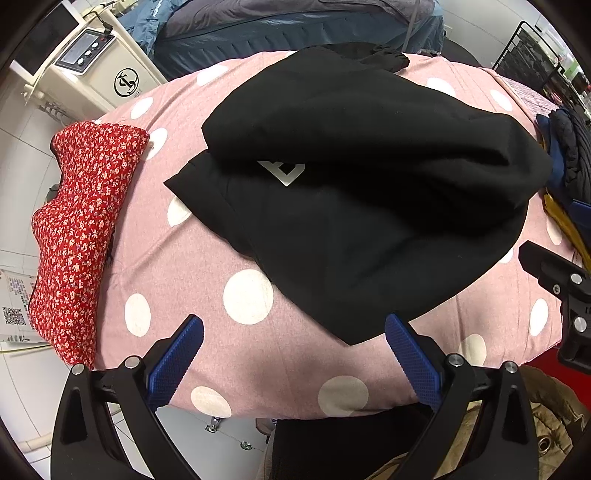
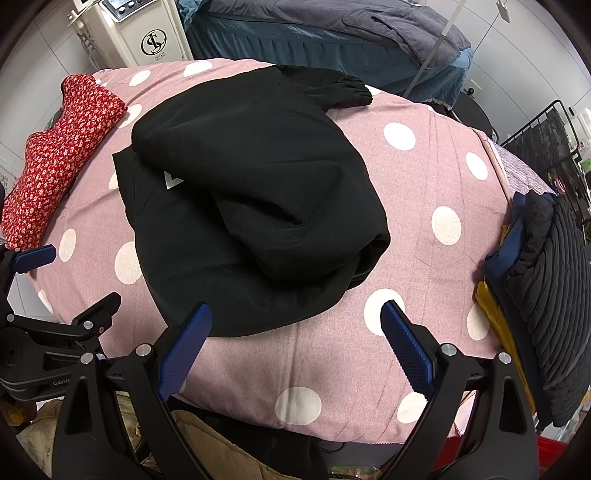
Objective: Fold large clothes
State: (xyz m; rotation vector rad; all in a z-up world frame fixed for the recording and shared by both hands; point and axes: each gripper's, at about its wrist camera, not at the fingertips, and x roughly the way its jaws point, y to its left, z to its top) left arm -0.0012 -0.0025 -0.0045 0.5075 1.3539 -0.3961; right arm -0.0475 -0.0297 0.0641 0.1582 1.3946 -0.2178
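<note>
A large black garment (image 1: pixel 354 192) (image 2: pixel 251 206) lies partly folded on the pink polka-dot cover (image 1: pixel 207 280) (image 2: pixel 424 184), one half laid over the other and a white label showing at the fold. A gathered cuff (image 2: pixel 351 92) sticks out at its far end. My left gripper (image 1: pixel 293 325) is open near the front edge, just short of the garment's near corner, holding nothing. My right gripper (image 2: pixel 295 312) is also open, its left finger over the garment's near hem, its right finger over bare cover. The left gripper's blue fingertip (image 2: pixel 35 256) shows at the far left of the right wrist view.
A folded red floral garment (image 1: pixel 77 236) (image 2: pixel 55 155) lies along the left edge. A stack of dark quilted, navy and mustard clothes (image 2: pixel 535 288) (image 1: pixel 569 155) sits at the right edge. A white machine (image 1: pixel 92 62) and a bed with blue-grey bedding (image 2: pixel 332 33) stand behind. A black wire rack (image 2: pixel 535 136) is at right.
</note>
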